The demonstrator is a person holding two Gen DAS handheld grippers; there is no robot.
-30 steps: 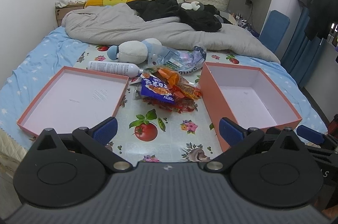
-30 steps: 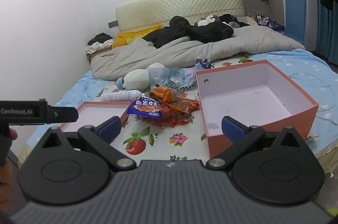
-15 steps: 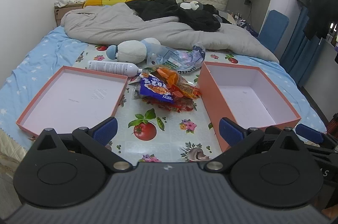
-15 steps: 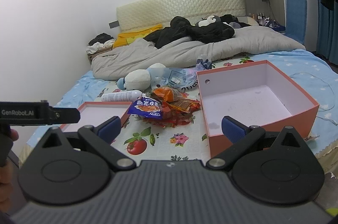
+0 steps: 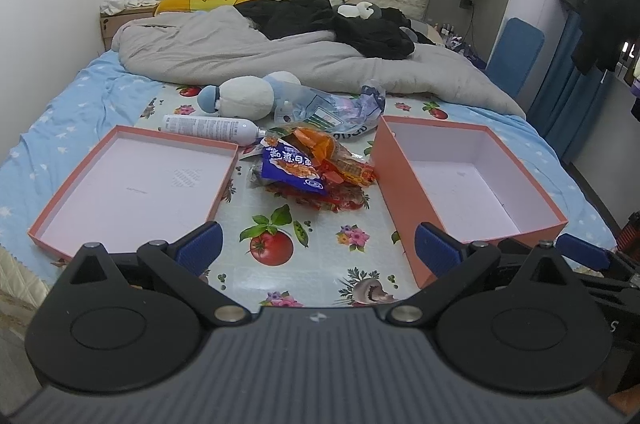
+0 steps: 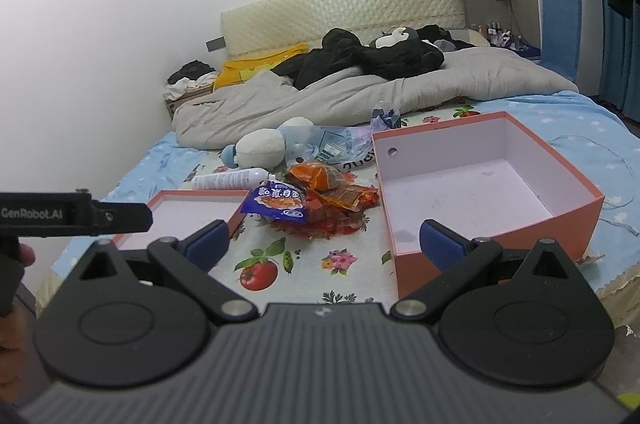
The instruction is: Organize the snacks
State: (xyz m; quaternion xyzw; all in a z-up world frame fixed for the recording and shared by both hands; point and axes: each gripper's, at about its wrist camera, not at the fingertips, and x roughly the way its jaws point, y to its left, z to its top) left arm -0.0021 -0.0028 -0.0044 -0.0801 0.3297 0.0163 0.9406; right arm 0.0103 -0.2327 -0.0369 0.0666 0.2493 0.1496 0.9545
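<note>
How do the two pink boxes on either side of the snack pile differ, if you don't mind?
The right box has tall walls; the left box is shallow, like a lid. The right box shows a round hole in one wall; none shows on the left box. Both are pink outside, white inside, open and empty.

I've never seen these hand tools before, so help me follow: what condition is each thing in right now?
Left gripper: open, holding nothing.
Right gripper: open, holding nothing.
Deep box: open, empty.
Shallow lid: upturned, empty.
Snack packets: heaped between them, unsorted.
Spray can: lying on its side.
Plush toy: lying down.
</note>
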